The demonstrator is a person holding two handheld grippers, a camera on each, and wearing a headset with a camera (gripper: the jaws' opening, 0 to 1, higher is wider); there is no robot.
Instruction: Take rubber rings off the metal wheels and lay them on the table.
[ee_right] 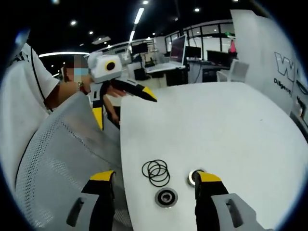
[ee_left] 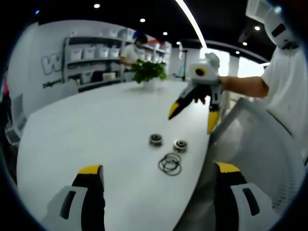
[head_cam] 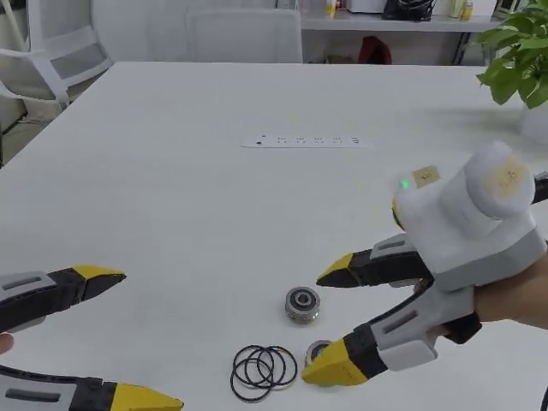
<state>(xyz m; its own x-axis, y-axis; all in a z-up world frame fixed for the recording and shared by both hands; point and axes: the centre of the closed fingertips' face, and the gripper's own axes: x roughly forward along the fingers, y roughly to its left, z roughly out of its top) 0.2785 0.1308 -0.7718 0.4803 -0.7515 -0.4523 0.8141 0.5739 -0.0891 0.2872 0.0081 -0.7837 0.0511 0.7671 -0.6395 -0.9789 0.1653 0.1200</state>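
Observation:
Two small metal wheels lie on the white table (head_cam: pixel 171 188). One wheel (head_cam: pixel 302 304) (ee_left: pixel 155 139) (ee_right: pixel 166 197) lies in the open with a dark centre. The other wheel (head_cam: pixel 318 349) (ee_left: pixel 180 145) (ee_right: pixel 194 177) is partly hidden behind a yellow fingertip (head_cam: pixel 330 368) of my right gripper (head_cam: pixel 332 321) (ee_right: pixel 155 176). That gripper is open, its jaws spread on either side of the wheels. Several loose black rubber rings (head_cam: pixel 263 368) (ee_left: pixel 170 163) (ee_right: pixel 155 172) lie in a pile by the near edge. My left gripper (head_cam: pixel 137 338) (ee_left: pixel 158 169) is open and holds nothing, well left of the rings.
A white power strip (head_cam: pixel 306 141) lies flat mid-table. A green plant (head_cam: pixel 518 60) stands at the far right edge. White chairs (head_cam: pixel 60 51) are behind the table's far side, and a mesh chair (ee_right: pixel 57 154) is at the near edge.

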